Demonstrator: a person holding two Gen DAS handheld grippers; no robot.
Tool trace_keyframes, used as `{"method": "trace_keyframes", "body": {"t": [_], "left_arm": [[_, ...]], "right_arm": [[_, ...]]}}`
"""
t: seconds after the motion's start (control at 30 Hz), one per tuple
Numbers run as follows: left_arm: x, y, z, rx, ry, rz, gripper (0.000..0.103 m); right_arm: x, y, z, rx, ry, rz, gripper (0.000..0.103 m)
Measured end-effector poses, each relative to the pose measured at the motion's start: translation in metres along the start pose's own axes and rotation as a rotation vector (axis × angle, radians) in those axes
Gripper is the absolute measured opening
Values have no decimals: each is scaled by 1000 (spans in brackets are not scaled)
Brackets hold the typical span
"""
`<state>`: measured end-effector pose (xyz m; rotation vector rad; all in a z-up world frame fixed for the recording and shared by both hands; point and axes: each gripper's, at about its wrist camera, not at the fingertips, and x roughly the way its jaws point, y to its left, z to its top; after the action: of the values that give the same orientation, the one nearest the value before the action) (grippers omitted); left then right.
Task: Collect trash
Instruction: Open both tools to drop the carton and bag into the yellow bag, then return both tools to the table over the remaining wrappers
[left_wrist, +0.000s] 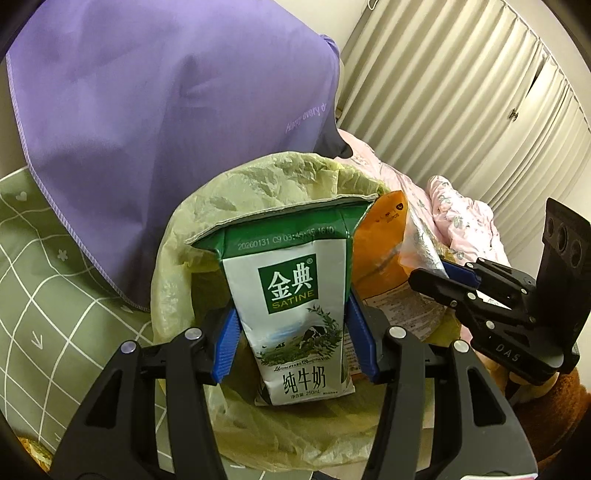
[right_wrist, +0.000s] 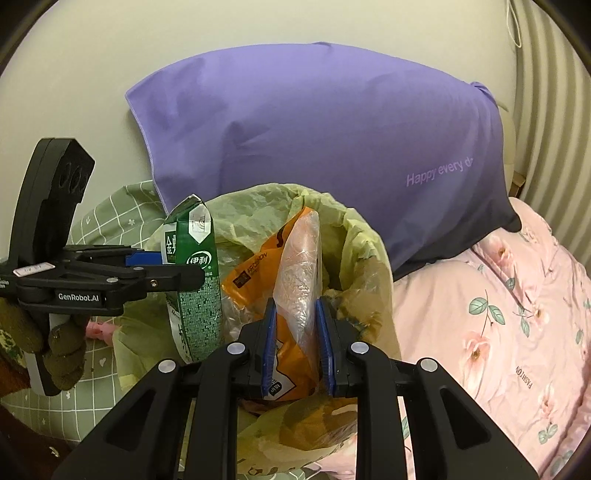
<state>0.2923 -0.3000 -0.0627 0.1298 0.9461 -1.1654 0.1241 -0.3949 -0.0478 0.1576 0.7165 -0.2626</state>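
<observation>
- The left gripper (left_wrist: 291, 328) is clamped on a green and white milk carton (left_wrist: 295, 295); its blue pads (left_wrist: 225, 345) press on the two narrow sides of the carton.
- The carton stands upright; its long side runs up and down, the folded top points up and the flat bottom points down into the bin bag (left_wrist: 258, 184).
- The front of the carton, with the green label, faces the left camera; from the right camera you see its narrow green side (right_wrist: 195, 280).
- The right gripper (right_wrist: 295, 343) is pinched tight on an orange snack packet (right_wrist: 291, 280) with a clear, shiny part; the blue pads (right_wrist: 269, 347) squeeze the packet from both sides.
- The packet also stands tall; its long side runs up and down, and its top end points up and leans a little away.
- Both things hang over the open mouth of the yellow-green bin bag; the carton is near the left rim, the packet is nearer the middle, and the two sit just beside each other.
- More trash lies down inside the bag, but it is too dim to tell what.
- A gloved hand (right_wrist: 55, 343) holds the left gripper's handle.
- Behind the bag leans a purple pillow (right_wrist: 325, 147); a pink flowery blanket (right_wrist: 498, 332) lies to the right, and a green checked sheet (left_wrist: 44, 288) lies to the left.
</observation>
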Motion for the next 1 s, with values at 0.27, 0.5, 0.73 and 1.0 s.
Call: {"method": "trace_keyframes", "body": {"t": [0.27,0.5,0.73,1.0], "left_arm": [[-15,5,7,-54,-18,0,50],[-43,1,6,-69,-70,-44,64],[-108,9,-15,-136,-198,101,67],[-186,53,-79,-280,-318,318,68]], "right_arm": [[-4,-3,2,37,-16,-38,21],[-18,-4,1,76,-57,-30,37],[-40,6,8,71,-115,-34,38],[-53,37,18,32,-150,83,47]]}}
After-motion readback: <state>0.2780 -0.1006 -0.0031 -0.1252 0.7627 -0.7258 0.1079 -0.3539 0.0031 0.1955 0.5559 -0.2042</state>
